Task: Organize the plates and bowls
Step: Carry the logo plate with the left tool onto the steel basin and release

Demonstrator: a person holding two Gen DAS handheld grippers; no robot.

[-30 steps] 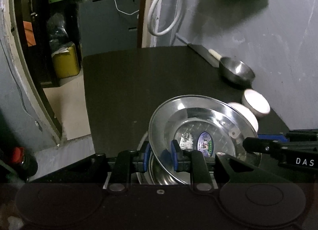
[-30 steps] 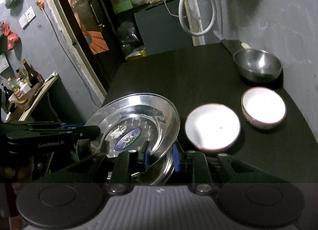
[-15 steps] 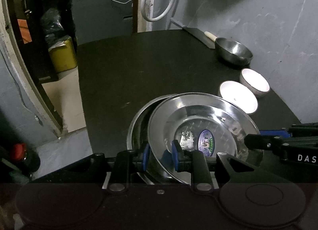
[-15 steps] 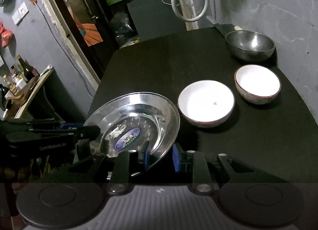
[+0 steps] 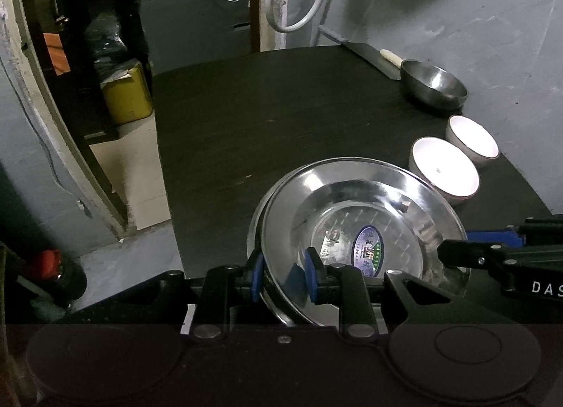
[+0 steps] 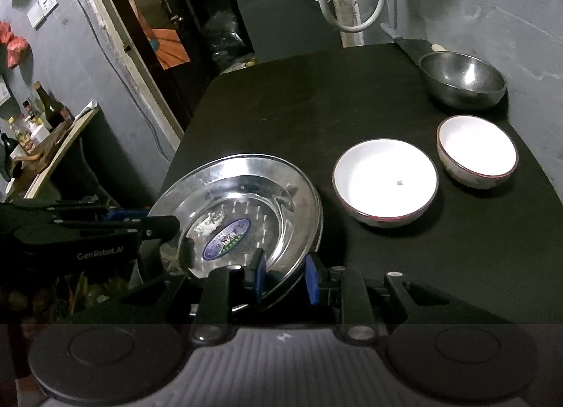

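Observation:
A steel plate (image 5: pixel 355 217) with an oval sticker lies on a second steel plate at the near end of the black table (image 5: pixel 281 108). My left gripper (image 5: pixel 283 275) is shut on the plates' near-left rim. My right gripper (image 6: pixel 285 275) is shut on the near-right rim of the plate (image 6: pixel 239 210). Two white bowls stand to the right: a wide one (image 6: pixel 385 180) and a smaller one (image 6: pixel 476 150). A steel bowl (image 6: pixel 462 78) stands behind them by the wall. The bowls also show in the left wrist view: the wide white one (image 5: pixel 445 169), the smaller one (image 5: pixel 473 138), the steel one (image 5: pixel 434 87).
A knife (image 6: pixel 410 43) lies against the grey wall behind the steel bowl. The table's left edge drops to the floor by a doorway. A yellow container (image 5: pixel 126 95) stands on the floor. Bottles (image 6: pixel 52 109) sit on a side shelf at the left.
Both grippers and the top plate have come down and toward the near edge, so the top plate now lies almost centred on the lower plate. The bowls have not moved.

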